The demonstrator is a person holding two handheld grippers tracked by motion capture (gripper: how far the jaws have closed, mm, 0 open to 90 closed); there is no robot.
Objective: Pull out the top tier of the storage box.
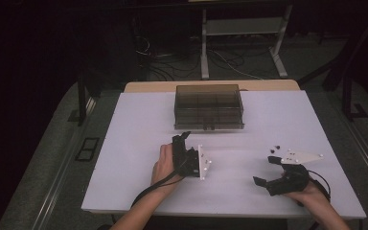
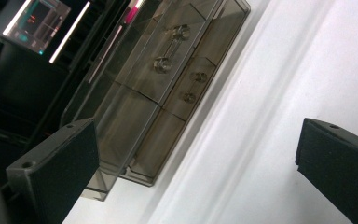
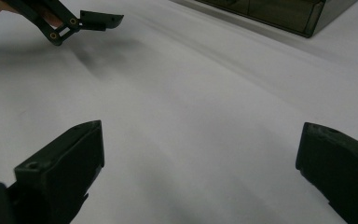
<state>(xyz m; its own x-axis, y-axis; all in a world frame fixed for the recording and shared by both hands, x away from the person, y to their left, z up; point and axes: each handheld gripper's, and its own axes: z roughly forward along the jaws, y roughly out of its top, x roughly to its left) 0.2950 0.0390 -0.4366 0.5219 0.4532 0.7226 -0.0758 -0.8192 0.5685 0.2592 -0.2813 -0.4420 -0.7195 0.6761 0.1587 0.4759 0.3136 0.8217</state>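
high view / counter (image 1: 139, 120): white top, person's forearms come in from the bottom edge.
high view / box (image 1: 209, 106): smoky clear plastic drawer box, at the far middle of the counter, front facing the person. No label or writing readable on it.
high view / left gripper (image 1: 182, 139): held in the left hand (image 1: 163, 165), rolled on its side, jaws pointing at the box and just short of its front, not touching. Grey plate stands on edge at its right.
high view / right gripper (image 1: 264, 170): in the right hand (image 1: 311, 194) near the right front of the counter, well apart from the box, jaws spread wide and pointing left.
left gripper view / box (image 2: 154, 93): seen tilted, drawer fronts with small clear knobs, inner dividers visible. No markings legible.
left gripper view / jaws: wide apart, nothing between them, box ahead near the left jaw, bare counter (image 2: 307, 70) to the right.
left gripper view / background: dark, a lit screen (image 2: 39, 16) top left, text too small to read.
right gripper view / jaws: wide apart, empty, bare counter (image 3: 191, 116) between.
right gripper view / box (image 3: 279, 14): corner at top right, far off.
right gripper view / left gripper (image 3: 81, 21): tip at top left, above the counter.
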